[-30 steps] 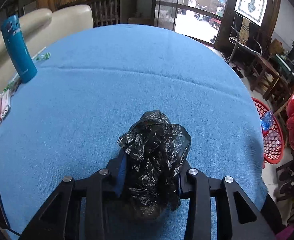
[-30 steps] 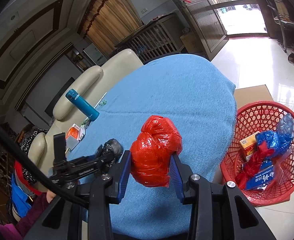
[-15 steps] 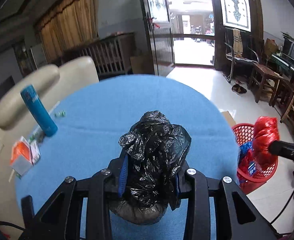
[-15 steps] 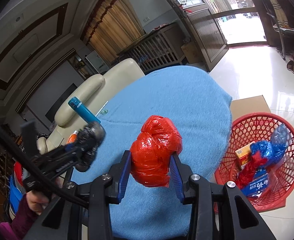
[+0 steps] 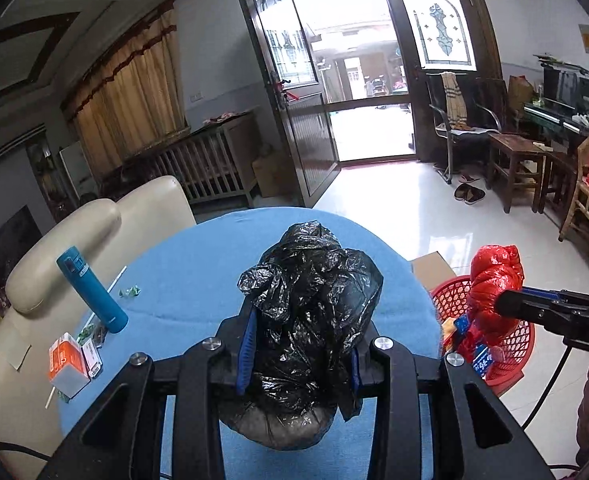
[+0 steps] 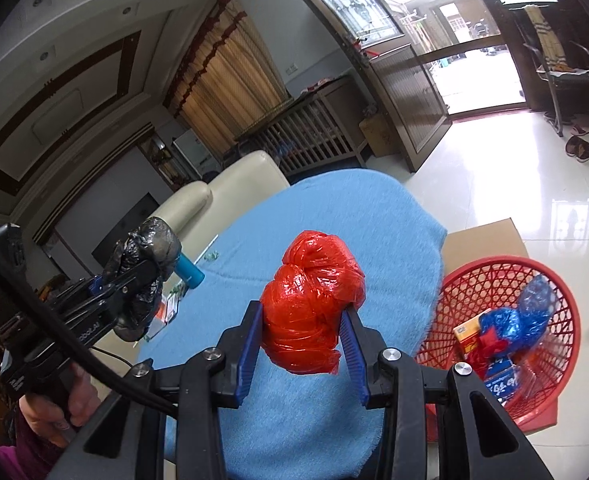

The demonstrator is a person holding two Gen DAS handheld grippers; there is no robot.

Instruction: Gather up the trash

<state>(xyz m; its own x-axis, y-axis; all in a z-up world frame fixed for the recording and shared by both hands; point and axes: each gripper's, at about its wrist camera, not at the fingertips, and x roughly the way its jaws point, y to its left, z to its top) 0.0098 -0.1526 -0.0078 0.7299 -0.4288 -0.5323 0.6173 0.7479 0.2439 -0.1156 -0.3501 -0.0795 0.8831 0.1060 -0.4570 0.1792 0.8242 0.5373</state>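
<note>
- Left wrist view: the left gripper (image 5: pixel 300 354) is clamped on a crumpled black trash bag (image 5: pixel 308 320), blue-padded fingers (image 5: pixel 247 346) pressing both its sides, held up over the round blue table (image 5: pixel 198 280). At right, the red bag (image 5: pixel 492 284) hangs above the red basket (image 5: pixel 512 350).
- Right wrist view: the right gripper (image 6: pixel 306 354) squeezes a knotted red bag (image 6: pixel 310 312) over the table's edge (image 6: pixel 414 248), the red basket (image 6: pixel 562 304) of trash on the floor just beside. A teal bottle (image 6: pixel 188 272) stands on the table.
</note>
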